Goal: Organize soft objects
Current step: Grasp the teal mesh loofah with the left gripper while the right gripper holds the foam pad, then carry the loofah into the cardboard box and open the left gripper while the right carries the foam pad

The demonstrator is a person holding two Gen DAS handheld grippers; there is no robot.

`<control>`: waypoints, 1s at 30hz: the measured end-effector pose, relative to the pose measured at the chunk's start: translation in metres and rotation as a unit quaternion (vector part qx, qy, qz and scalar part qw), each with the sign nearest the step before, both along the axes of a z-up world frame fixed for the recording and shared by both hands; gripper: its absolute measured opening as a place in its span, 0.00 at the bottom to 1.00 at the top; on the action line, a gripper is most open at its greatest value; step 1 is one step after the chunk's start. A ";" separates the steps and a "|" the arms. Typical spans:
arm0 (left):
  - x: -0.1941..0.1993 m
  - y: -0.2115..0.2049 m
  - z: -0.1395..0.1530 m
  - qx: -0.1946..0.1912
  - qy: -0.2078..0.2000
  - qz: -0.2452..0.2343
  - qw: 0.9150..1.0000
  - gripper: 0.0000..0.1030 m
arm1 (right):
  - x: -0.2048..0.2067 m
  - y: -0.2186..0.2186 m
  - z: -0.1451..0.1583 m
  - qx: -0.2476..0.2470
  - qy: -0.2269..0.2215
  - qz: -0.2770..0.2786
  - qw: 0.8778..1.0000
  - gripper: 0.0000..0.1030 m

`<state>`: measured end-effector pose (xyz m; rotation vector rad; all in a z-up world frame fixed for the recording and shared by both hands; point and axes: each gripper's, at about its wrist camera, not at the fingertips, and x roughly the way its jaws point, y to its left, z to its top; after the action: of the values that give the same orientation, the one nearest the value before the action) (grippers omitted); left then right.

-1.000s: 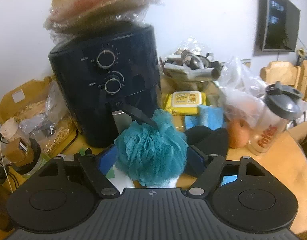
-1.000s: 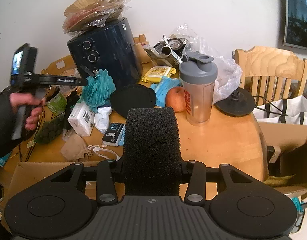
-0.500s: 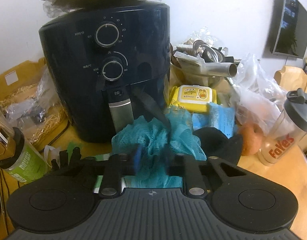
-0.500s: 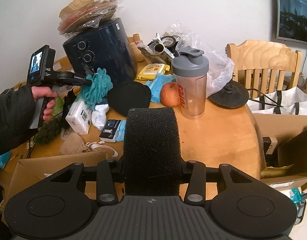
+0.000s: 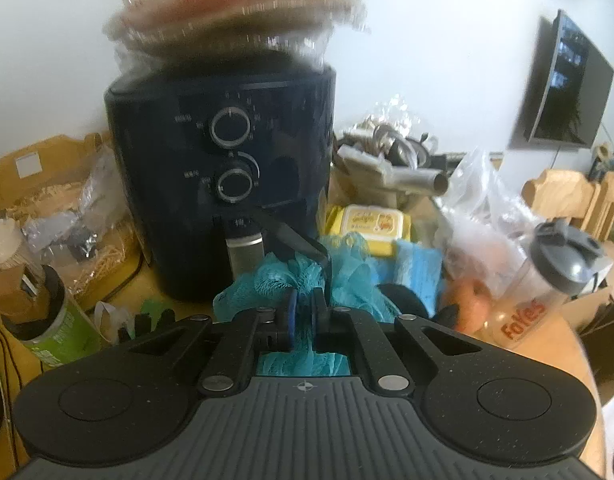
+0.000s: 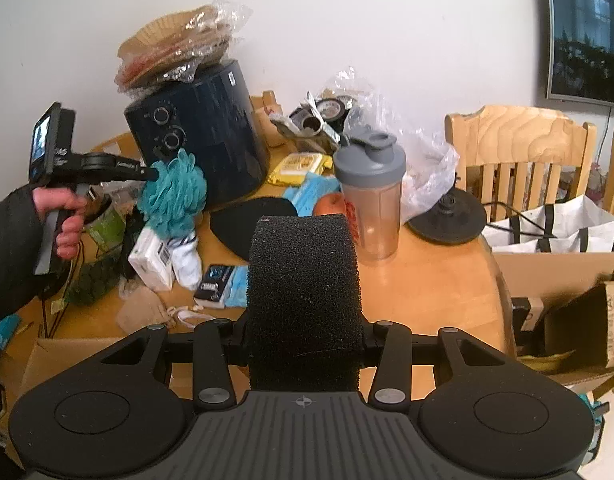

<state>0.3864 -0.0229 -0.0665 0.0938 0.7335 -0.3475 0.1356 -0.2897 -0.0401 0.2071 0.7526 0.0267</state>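
Left gripper (image 5: 303,312) jaws just closed, pinching teal bath pouf (image 5: 347,276); air fryer (image 5: 227,184) directly behind. Right gripper (image 6: 305,320) clamping black foam block (image 6: 305,280).

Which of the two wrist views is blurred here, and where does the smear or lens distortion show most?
Left wrist view: motion smear, strongest on the wrapped paper plates atop the air fryer, softer on the shaker bottle; the left tongs stay sharp. Right wrist view: crisp throughout, black sponge clearly textured; fisheye bends the TV edge at the frame's rim.
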 end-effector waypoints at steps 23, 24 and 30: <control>-0.088 0.037 0.093 -0.057 -0.063 0.002 0.996 0.04 | 0.008 0.027 0.058 0.079 -0.019 0.110 0.991 0.45; -0.093 0.038 0.098 -0.059 -0.065 0.001 0.996 0.04 | 0.008 0.028 0.059 0.083 -0.018 0.115 0.990 0.45; -0.124 0.046 0.121 -0.068 -0.071 -0.003 0.995 0.04 | 0.009 0.036 0.059 0.092 -0.005 0.137 0.986 0.45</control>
<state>0.2625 0.0234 0.0543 -0.0071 0.5676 -0.3914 0.1443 -0.2538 0.0188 0.2780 0.7646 0.3598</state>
